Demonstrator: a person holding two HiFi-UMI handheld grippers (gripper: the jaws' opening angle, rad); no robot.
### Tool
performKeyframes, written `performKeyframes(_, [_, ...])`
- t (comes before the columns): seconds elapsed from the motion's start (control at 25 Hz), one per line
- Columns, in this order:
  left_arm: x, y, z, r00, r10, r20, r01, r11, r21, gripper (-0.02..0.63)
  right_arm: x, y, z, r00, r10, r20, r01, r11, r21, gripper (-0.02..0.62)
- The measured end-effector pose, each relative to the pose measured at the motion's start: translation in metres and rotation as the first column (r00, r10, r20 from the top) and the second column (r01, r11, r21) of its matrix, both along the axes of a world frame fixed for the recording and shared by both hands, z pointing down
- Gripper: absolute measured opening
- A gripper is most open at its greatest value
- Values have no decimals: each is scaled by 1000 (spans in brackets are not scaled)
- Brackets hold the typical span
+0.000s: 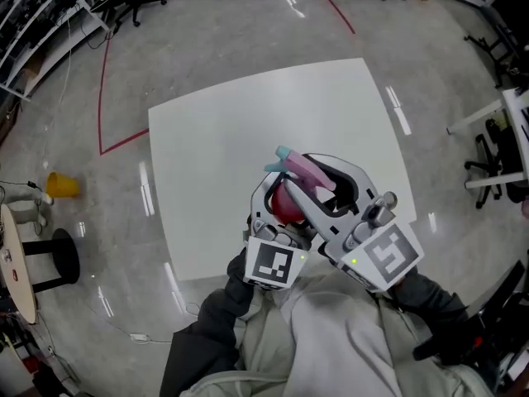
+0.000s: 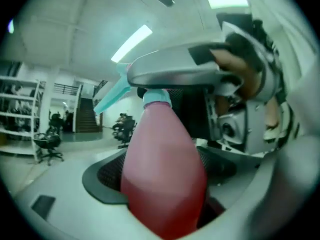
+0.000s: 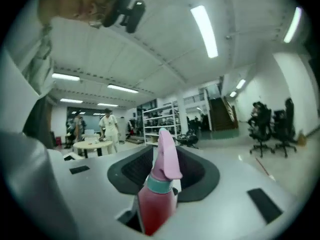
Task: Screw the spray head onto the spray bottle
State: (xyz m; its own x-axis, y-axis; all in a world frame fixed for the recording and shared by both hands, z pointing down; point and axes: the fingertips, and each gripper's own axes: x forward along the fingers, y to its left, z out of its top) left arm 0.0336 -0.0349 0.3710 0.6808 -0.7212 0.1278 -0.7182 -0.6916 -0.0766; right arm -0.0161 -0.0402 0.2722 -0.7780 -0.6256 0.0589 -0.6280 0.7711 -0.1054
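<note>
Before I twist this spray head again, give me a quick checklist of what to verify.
1. Spray bottle held by the left hand-held gripper: ok, its jaws are closed on the red body.
2. Spray head placed on the bottle's neck: ok, the teal collar sits on top of it.
3. Collar screwed fully down: cannot tell.
4. Right hand-held gripper gripping the spray head: not ok, the head stands between the jaws but the pads do not press on it.
5. Work held over the table: ok.
</note>
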Motion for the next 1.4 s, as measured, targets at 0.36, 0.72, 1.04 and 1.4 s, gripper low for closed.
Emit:
performKeyframes(0.36, [-21, 63, -43, 802, 550, -235, -564, 826, 5, 439, 24, 48, -16, 838, -543, -51, 545, 837, 55, 156])
performKeyframes(0.72, [-21, 134, -89, 365, 839, -403, -908, 417, 47, 439, -5, 83, -36, 620, -772, 139, 780, 626, -1, 379])
performKeyframes(1.04, [-35, 181, -106, -66, 904, -423, -987, 2, 159, 439, -16, 96, -57, 358, -878, 318, 922, 386, 29, 379])
performKeyframes(1.4, [-25, 141, -105, 86, 823, -562, -965, 209, 158, 439, -21, 86, -55, 513, -827, 232, 838, 541, 76, 221])
